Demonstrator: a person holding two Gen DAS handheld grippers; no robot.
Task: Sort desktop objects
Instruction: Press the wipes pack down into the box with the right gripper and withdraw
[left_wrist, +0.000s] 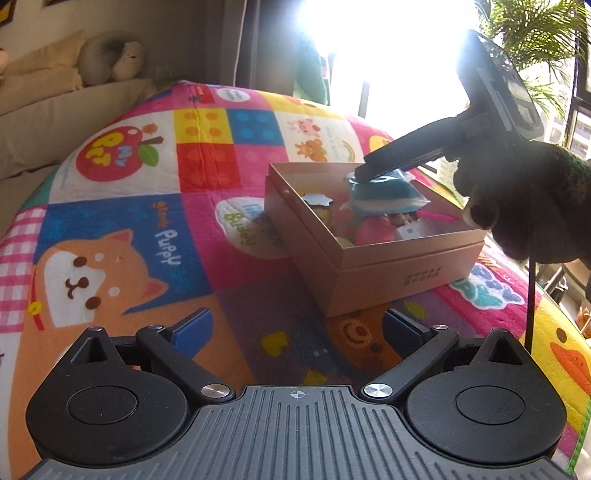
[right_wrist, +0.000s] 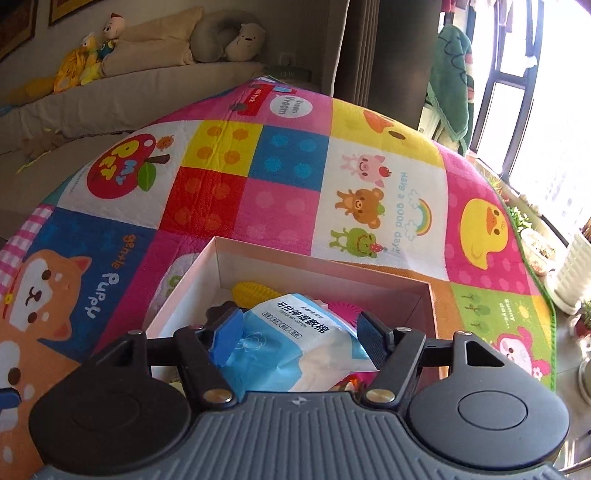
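A pinkish cardboard box (left_wrist: 406, 251) stands open on the colourful cartoon mat (left_wrist: 147, 221). Inside lie a blue and white packet of cotton pads (right_wrist: 295, 317), a yellow ribbed toy (right_wrist: 251, 291), a pink item (right_wrist: 343, 308) and other small things. My right gripper (right_wrist: 300, 336) hangs over the box with the packet between its spread fingers. The packet rests on the box's contents, and I see no squeeze on it. In the left wrist view the right gripper (left_wrist: 365, 170) tips down onto the packet (left_wrist: 384, 192), held by a dark gloved hand (left_wrist: 524, 206). My left gripper (left_wrist: 295, 328) is open and holds nothing, low over the mat in front of the box.
The mat (right_wrist: 369, 184) covers a rounded surface that falls away at its edges. A beige sofa (right_wrist: 110, 99) with plush toys is behind on the left. A bright window (right_wrist: 535, 110) and white plant pots (right_wrist: 572, 273) are on the right.
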